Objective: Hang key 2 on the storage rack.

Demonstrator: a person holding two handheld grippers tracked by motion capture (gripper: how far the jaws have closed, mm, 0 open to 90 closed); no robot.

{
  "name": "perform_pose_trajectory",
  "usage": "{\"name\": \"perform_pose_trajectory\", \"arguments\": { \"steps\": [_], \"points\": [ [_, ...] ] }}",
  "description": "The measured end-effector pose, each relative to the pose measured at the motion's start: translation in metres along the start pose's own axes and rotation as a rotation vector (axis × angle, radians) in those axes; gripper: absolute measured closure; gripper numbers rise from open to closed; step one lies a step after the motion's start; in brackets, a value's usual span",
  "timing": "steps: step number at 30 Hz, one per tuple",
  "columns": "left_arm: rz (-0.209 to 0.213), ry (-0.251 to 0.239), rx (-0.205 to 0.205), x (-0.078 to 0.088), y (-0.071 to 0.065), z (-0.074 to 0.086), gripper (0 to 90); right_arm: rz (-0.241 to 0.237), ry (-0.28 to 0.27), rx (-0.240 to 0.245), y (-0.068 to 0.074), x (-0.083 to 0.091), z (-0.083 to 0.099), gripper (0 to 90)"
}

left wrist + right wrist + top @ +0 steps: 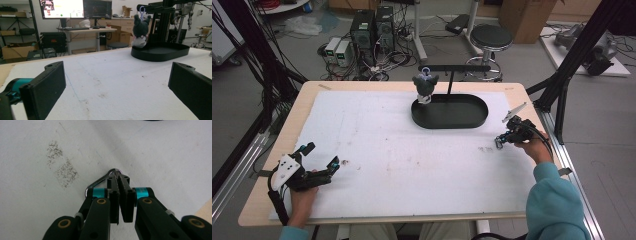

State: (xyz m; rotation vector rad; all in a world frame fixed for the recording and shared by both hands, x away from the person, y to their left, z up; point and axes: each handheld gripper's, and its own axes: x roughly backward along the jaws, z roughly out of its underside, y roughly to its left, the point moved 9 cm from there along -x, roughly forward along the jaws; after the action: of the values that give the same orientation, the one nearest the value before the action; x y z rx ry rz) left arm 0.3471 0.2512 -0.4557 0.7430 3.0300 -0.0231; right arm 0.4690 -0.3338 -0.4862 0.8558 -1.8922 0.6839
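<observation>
A dark plush toy (425, 86) with a blue ring on its head stands at the left end of a black oval tray (462, 119); it also shows far off in the left gripper view (140, 31). My right gripper (118, 178) is shut on a silver metal carabiner (96, 184) that lies against the white mat, its loop poking out past the jaw tips. In the high view the right gripper (499, 141) is low at the table's right side. My left gripper (322, 155) rests near the front left corner, wide open (117, 85), nothing between its jaws.
A black post with a crossbar (454, 67) rises from the tray's back rim (162, 53). The white mat (402, 150) covers most of the wooden table and carries dark speckled stains (62, 167). Black frame struts (572, 55) stand at the right edge.
</observation>
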Motion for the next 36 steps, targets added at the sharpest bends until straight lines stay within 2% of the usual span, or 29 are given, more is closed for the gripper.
{"name": "perform_pose_trajectory", "arguments": {
  "steps": [7, 14, 19, 26, 32, 36],
  "points": [
    [0.0, 0.0, 0.001, 0.0, 0.0, 0.0, 1.7, 0.0, -0.008, -0.023, 0.0, 0.002, -0.001, 88.4],
    [0.001, 0.0, 0.0, 0.0, 0.0, 0.0, 1.7, -0.013, -0.096, -0.08, -0.001, 0.012, -0.01, 88.7],
    [0.001, -0.001, 0.002, 0.0, 0.0, 0.0, 1.7, -0.039, -0.225, -0.122, 0.002, 0.025, -0.024, 88.9],
    [0.001, 0.0, 0.0, 0.0, 0.0, 0.0, 1.7, -0.046, -0.316, -0.167, 0.0, 0.043, -0.038, 89.0],
    [0.001, -0.001, 0.002, 0.0, 0.0, 0.0, 1.7, -0.03, -0.38, -0.165, -0.002, 0.062, -0.057, 89.0],
    [0.001, 0.0, 0.001, 0.0, 0.0, 0.0, 1.7, -0.036, -0.436, -0.17, -0.003, 0.075, -0.074, 88.9]
  ]
}}
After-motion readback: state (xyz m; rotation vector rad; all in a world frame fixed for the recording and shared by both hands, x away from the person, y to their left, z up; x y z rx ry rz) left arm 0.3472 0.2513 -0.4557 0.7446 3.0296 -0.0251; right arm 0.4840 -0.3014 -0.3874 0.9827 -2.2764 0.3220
